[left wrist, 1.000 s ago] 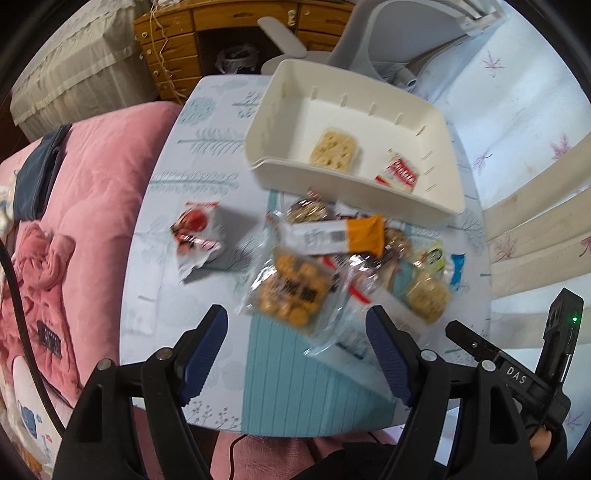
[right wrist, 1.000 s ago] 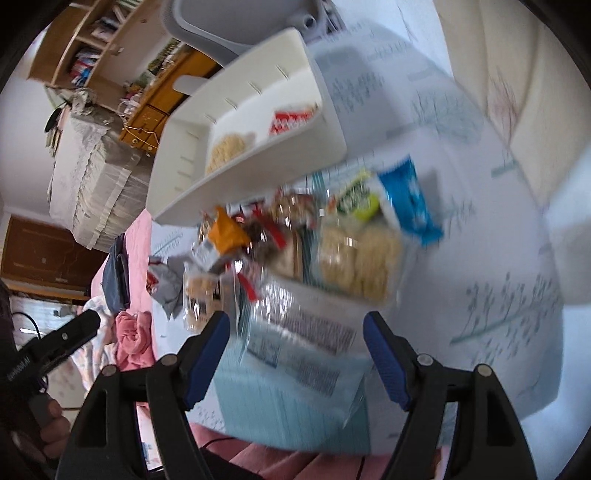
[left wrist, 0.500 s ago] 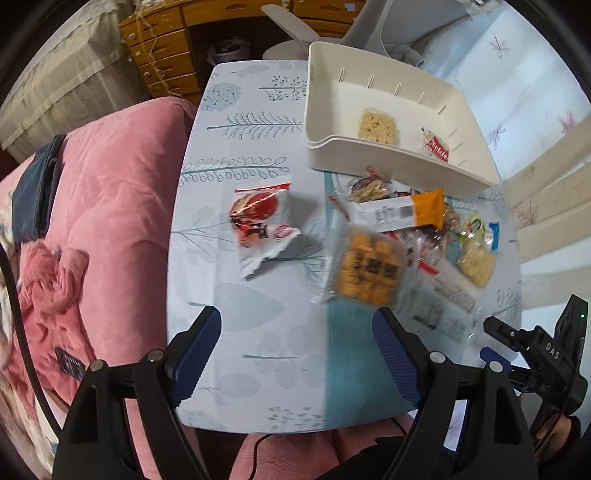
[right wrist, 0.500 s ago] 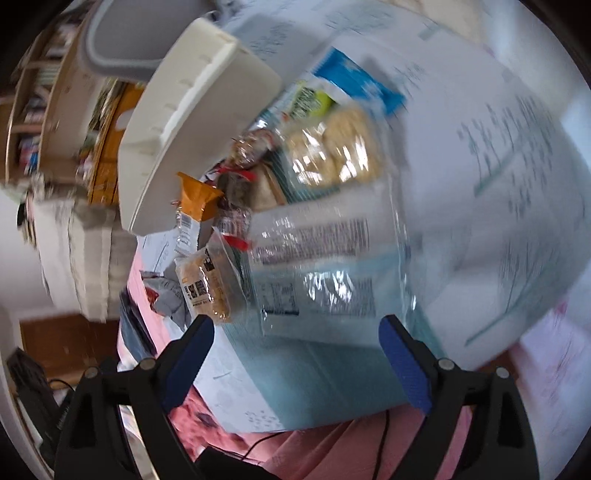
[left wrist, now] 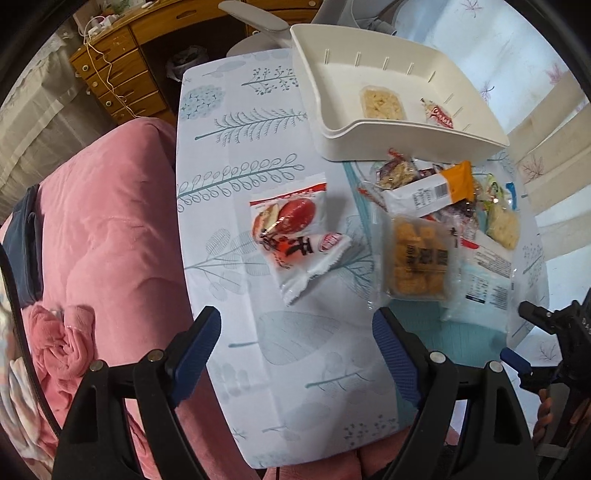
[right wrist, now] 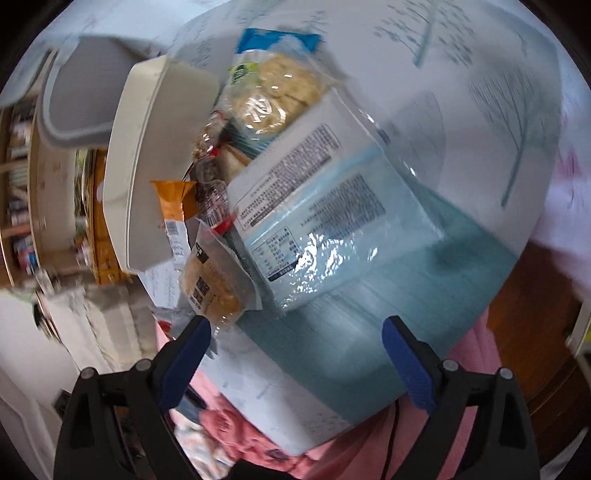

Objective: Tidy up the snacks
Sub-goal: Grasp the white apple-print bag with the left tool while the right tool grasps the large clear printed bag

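Note:
My left gripper (left wrist: 295, 321) hangs open over the table, pointing steeply down, with nothing between its fingers. A red-and-white snack bag (left wrist: 295, 236) lies just ahead of it. To its right is a heap: a clear pack of golden biscuits (left wrist: 417, 262), a white-and-orange bar (left wrist: 428, 190), a pale blue flat packet (left wrist: 484, 284) and a bag of pale crackers (left wrist: 502, 221). The white tray (left wrist: 406, 140) behind holds a cracker pack (left wrist: 382, 103) and a small red-and-white pack (left wrist: 439, 116). My right gripper (right wrist: 295, 326) is opening, empty, just short of the pale blue packet (right wrist: 325, 221).
The table (left wrist: 240, 122) wears a leaf-patterned cloth, with a teal mat (right wrist: 369, 350) under the heap. A pink blanket (left wrist: 110, 221) borders the table's left side. Wooden drawers (left wrist: 118, 74) and a grey chair (left wrist: 258, 18) stand beyond the far end.
The left gripper has shifted left, so the red-and-white bag now sits ahead of its fingers. The right gripper has rolled, widened its jaws and come closer to the pale blue packet.

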`<state>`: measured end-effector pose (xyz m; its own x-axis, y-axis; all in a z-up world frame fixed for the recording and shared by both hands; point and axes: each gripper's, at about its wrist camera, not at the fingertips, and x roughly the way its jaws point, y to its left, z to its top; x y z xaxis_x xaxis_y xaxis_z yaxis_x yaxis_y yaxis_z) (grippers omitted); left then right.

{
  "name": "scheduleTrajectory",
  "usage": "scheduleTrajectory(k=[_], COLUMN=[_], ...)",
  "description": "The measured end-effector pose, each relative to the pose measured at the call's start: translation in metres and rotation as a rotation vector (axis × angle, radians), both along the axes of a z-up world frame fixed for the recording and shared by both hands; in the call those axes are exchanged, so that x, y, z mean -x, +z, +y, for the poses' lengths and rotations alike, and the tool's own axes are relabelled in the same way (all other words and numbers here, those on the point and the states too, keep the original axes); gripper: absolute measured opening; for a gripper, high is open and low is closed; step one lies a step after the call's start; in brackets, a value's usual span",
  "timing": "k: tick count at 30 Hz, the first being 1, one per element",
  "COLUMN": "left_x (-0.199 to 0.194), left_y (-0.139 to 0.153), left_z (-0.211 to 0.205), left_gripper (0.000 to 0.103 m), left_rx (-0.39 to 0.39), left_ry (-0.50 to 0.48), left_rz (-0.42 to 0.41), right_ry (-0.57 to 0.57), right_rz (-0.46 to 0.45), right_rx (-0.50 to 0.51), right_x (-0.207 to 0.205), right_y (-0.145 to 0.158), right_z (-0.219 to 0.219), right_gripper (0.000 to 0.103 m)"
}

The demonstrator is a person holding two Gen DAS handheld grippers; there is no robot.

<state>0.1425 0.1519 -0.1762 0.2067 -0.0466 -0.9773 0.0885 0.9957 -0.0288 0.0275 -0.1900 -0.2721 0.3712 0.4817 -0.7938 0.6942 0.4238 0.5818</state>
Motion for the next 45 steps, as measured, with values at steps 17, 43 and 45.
scheduleTrajectory(k=[17, 43, 45], left_x=[-0.056, -0.118, -0.118], left_y=[-0.048, -0.109, -0.113], left_z=[0.016, -0.009, -0.017], left_gripper=[0.085, 0.074, 0.061], left_rx=[0.012, 0.161, 0.154], left_ry=[0.108, 0.166, 0.158], left_rz=[0.080, 0.174, 0.193], right_ry=[-0.239, -0.206, -0.198], right_rz=[0.125, 0.349, 0.329], right_rx=[-0.076, -0.002, 0.004], right_x=[-0.022, -0.065, -0.067], right_y=[-0.030, -0.046, -0.043], right_z=[-0.004, -0.013, -0.013], right_gripper=[0.094, 0.081, 0.072])
